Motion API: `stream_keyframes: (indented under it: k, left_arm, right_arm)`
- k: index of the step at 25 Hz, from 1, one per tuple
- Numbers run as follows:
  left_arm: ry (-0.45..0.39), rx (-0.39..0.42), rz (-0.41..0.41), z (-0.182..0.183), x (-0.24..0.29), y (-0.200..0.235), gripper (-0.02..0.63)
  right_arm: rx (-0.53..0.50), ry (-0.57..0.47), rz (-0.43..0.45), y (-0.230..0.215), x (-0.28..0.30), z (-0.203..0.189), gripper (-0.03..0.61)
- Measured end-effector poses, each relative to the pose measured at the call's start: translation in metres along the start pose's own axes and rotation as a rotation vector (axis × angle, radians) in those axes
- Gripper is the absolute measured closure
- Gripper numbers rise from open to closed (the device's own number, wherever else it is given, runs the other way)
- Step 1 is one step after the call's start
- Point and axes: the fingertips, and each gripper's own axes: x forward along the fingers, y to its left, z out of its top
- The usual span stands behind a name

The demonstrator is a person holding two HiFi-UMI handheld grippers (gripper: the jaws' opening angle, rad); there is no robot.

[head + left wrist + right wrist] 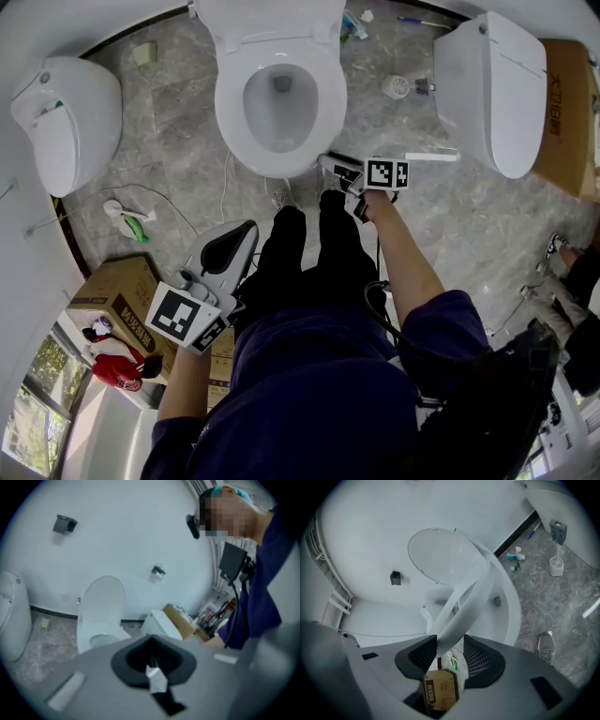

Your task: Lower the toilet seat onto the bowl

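R gripper (450,643) fingers clamp toilet seat (469,597) — tilted.

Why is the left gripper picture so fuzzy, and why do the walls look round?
Left gripper view: hazy all over, the toilet and wall lack sharp edges. Right gripper view: sharper, but the wide lens bends the wall and toilet seat into curves, corners dark. Head view: bright, even light, crisp floor, edges bowed.

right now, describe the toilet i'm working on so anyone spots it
Three toilets stand along the wall. It is the middle toilet, ahead of the person's legs. Only its bowl is open; the left toilet and right toilet are shut.
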Motion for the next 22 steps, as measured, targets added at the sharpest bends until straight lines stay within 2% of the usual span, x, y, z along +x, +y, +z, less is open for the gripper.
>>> stream_keyframes:
  k: [22]
  left_arm:
    - [0.032,-0.015,0.008,-0.024,-0.001,0.001,0.611]
  right_arm:
    - [0.003,0.037,-0.135,-0.046,0.012,-0.029,0.445]
